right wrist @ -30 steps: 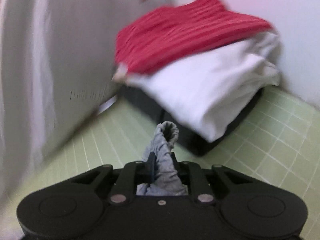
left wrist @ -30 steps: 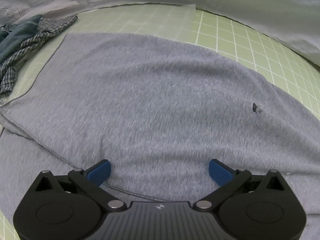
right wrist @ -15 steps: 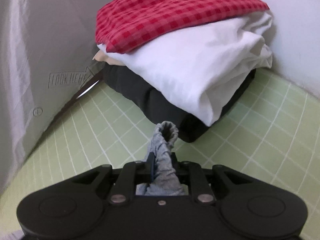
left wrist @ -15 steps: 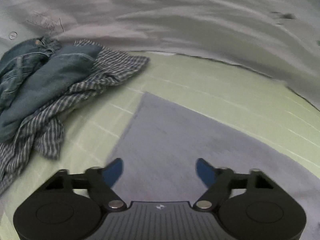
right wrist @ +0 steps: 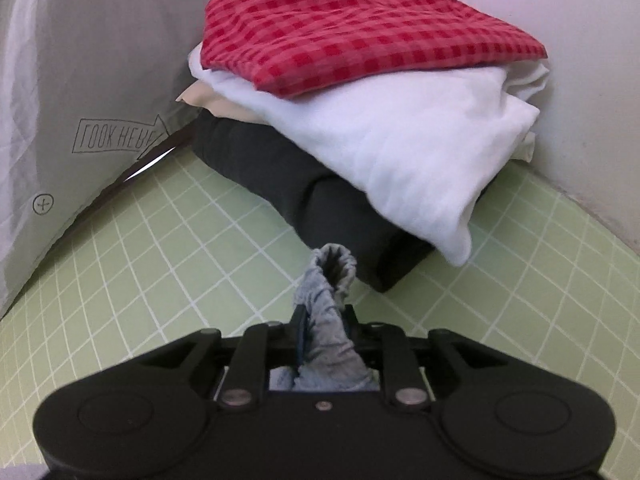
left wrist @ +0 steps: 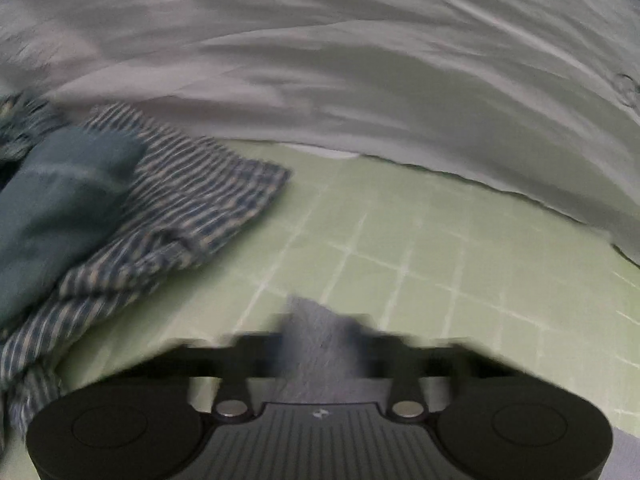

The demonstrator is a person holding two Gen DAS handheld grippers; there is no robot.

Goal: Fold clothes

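On the green grid mat (right wrist: 168, 248), both tongs are clamped on the grey garment (left wrist: 320, 344). Left tongs (left wrist: 320, 340) have just closed, pinching its corner; frame blurred. Right tongs (right wrist: 324, 332) grip a bunched fold that loops up just before the folded stack (right wrist: 360, 128). Left of the grey corner: striped shirt (left wrist: 168, 216) and denim (left wrist: 60, 200).
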